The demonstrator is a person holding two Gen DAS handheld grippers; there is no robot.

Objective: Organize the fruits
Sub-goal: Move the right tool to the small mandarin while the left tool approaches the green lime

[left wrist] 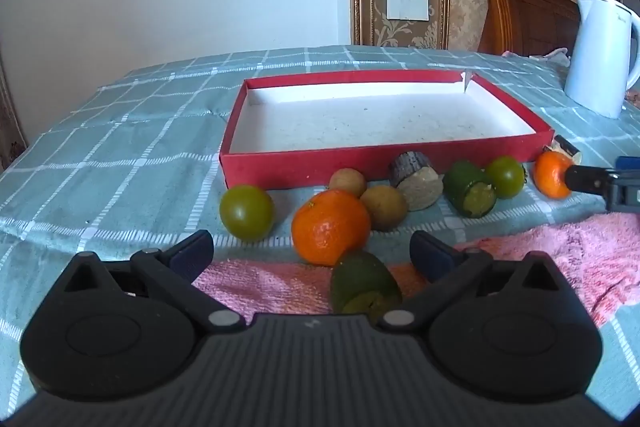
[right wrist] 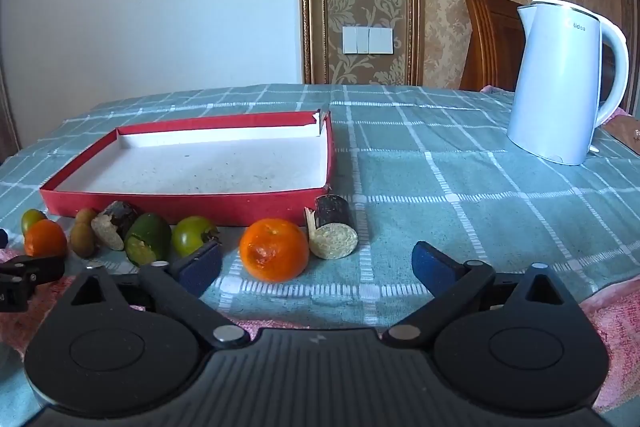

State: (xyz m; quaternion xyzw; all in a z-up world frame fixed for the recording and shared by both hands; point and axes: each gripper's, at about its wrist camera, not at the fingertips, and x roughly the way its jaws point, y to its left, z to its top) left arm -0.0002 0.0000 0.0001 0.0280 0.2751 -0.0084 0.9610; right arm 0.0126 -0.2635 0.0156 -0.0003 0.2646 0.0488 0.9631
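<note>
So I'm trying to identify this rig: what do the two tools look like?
Both look alike: the left tool and right tool have black ribbed bodies, two round black hubs, silver pivot pins and angled black fingers tipped with dark blue pads. No cables or sleeves show.

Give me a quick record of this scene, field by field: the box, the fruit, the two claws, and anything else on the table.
box: red box, white inside, empty
fruit: all outside, in a row along the box's near wall
nearest left claw: orange and a cut green piece
nearest right claw: orange, beside a cut dark stub
left claw: open, holding nothing
right claw: open, holding nothing
kettle: white kettle, upright, right of the box
surface: checked tablecloth, pink towel at the near edge
</note>
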